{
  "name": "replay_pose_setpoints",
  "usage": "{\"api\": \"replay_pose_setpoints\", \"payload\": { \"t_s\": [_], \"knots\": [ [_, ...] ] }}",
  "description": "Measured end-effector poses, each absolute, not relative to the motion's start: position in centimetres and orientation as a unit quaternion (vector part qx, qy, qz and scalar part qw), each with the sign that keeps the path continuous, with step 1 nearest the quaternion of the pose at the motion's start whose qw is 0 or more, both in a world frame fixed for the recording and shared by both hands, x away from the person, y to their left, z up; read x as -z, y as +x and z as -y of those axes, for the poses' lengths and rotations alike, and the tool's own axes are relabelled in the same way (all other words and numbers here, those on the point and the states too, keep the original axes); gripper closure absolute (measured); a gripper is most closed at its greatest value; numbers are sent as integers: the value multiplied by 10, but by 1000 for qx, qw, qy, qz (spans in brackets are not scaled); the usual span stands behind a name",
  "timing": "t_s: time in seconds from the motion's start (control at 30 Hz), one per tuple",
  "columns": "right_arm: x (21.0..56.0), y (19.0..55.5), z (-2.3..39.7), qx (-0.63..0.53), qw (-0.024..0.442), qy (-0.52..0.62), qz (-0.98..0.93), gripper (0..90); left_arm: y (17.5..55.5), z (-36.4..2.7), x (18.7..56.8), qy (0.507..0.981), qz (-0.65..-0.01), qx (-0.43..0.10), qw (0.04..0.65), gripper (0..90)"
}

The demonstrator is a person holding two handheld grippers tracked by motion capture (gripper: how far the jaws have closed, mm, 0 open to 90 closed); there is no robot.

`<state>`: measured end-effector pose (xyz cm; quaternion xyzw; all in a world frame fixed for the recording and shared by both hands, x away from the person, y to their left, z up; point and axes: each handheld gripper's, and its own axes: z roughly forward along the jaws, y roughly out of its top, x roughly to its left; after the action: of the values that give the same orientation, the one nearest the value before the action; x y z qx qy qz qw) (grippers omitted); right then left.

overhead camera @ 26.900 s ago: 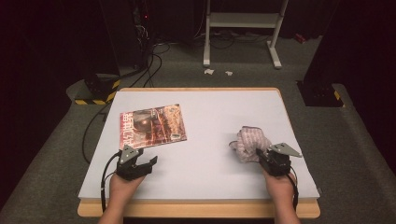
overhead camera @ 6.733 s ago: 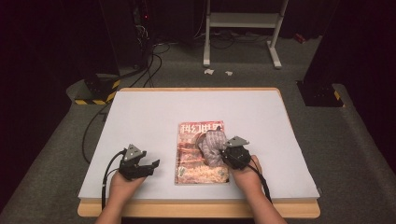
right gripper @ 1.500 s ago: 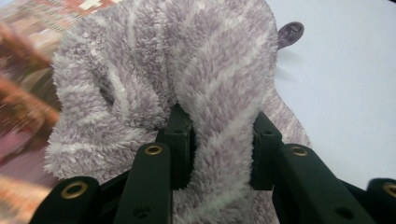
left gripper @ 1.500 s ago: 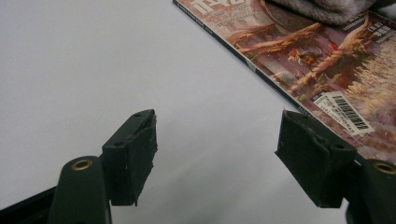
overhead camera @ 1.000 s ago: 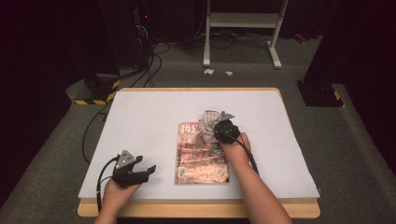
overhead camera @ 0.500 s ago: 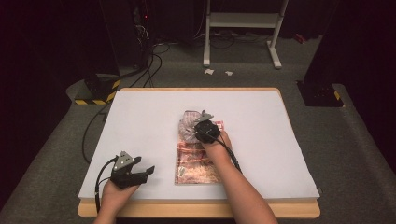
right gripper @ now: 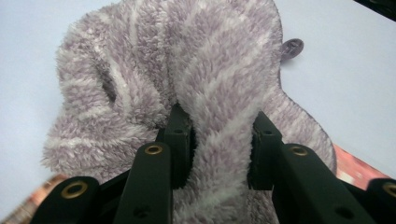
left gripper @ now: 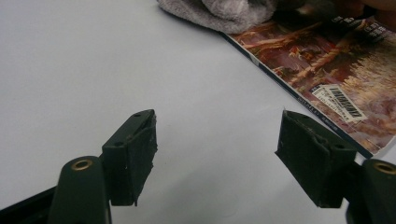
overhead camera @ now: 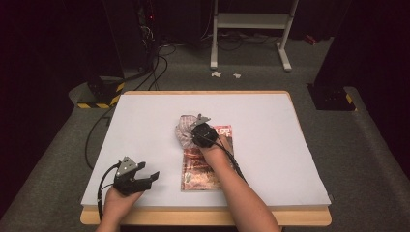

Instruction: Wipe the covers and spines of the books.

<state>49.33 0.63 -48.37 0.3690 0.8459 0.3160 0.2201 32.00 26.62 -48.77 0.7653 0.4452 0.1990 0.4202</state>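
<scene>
Right claw (overhead camera: 193,131): clamped on a fluffy lilac-and-white striped cloth (overhead camera: 185,130); in the right gripper view both black jaws press into a fold of the pile (right gripper: 219,130) from either side.
Cloth position: bunched at the far left corner of a glossy magazine with a reddish-brown illustrated cover (overhead camera: 205,164), partly on the cover and partly on the white surface beyond its edge.
Magazine: lies flat near the middle of the counter (overhead camera: 290,145), its long side running away from the person; the right forearm lies across it. In the left gripper view its near corner shows a white barcode label (left gripper: 338,102), with the cloth (left gripper: 224,9) at its far end.
Left claw (overhead camera: 150,178): open and holding nothing, its jaws standing well apart over bare white surface (left gripper: 215,154); it rests low near the front left part of the counter, well apart from the magazine's left edge.
Counter: white sheet over a wooden board whose pale edge shows along the front.
Surroundings: grey carpeted floor (overhead camera: 367,145), black cables and a white metal stand beyond the far edge.
</scene>
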Motion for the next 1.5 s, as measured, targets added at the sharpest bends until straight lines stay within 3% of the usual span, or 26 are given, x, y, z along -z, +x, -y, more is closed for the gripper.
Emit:
{"api": "replay_pose_setpoints", "payload": {
  "t_s": [0.93, 1.5],
  "knots": [
    [479, 497, 120, -290, 256, 458, -801, 677, 322, -268, 491, 765, -449, -197, 417, 285],
    [480, 498, 84, -292, 254, 432, -814, 679, 321, -269, 489, 764, -449, -198, 419, 285]
  ]
}}
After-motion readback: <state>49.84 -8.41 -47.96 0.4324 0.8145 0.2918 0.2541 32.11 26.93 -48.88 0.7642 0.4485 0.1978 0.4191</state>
